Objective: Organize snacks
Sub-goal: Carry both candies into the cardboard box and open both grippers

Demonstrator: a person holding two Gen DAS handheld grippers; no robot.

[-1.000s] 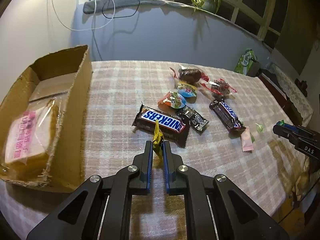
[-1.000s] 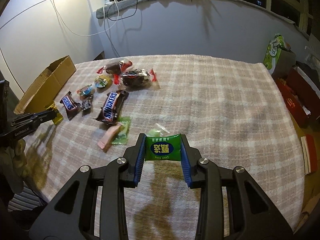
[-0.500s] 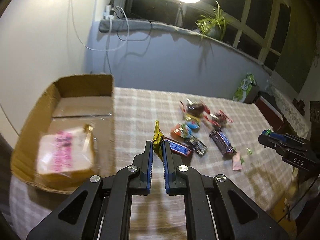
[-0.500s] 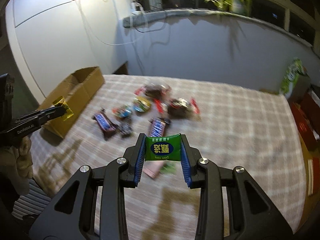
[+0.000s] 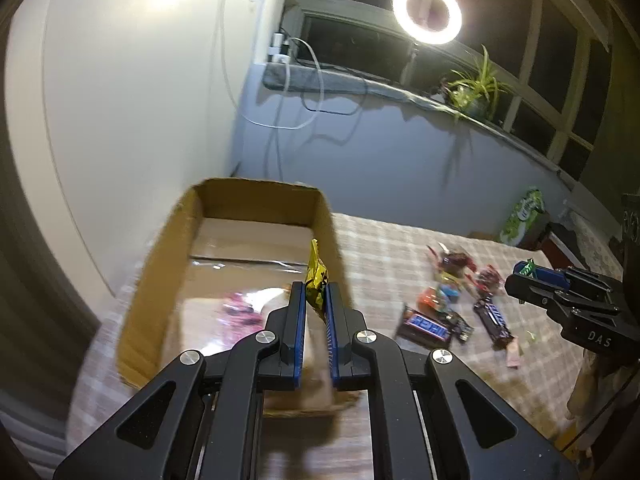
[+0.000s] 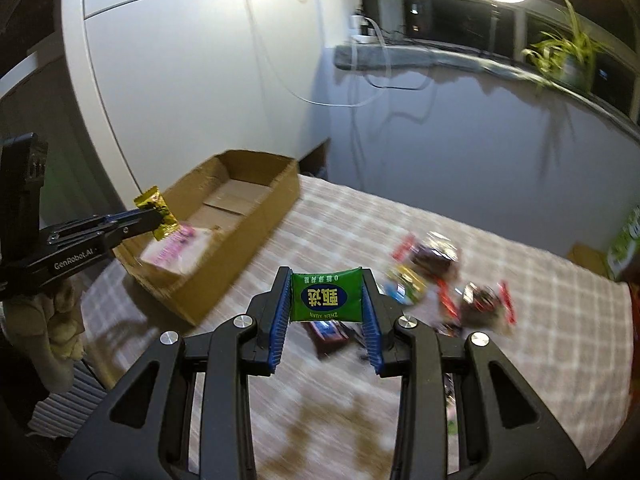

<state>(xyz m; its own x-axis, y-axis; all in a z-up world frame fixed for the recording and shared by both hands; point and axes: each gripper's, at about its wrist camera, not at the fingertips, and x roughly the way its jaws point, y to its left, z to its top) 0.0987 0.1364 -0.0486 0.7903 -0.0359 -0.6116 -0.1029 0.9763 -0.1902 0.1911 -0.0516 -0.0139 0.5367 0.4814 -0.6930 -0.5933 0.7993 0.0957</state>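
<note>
Left gripper (image 5: 316, 300): fingers pinch a gold candy (image 5: 316, 278) — above the box (image 5: 160, 264), at its right wall.
Right gripper (image 6: 326, 300): fingers clamp a green packet (image 6: 326, 296) — right of the box.
Other snacks (image 5: 452, 304): on the counter (image 5: 380, 248), right of the box.

box top (image 6: 256, 204): open, free from above
box floor: pink packet (image 6: 176, 250) near end, far end bare
cloth right: snack pile (image 6: 440, 284)

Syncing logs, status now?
Left gripper shut on gold candy, over box. Right gripper shut on green packet. Nothing blocking.
</note>
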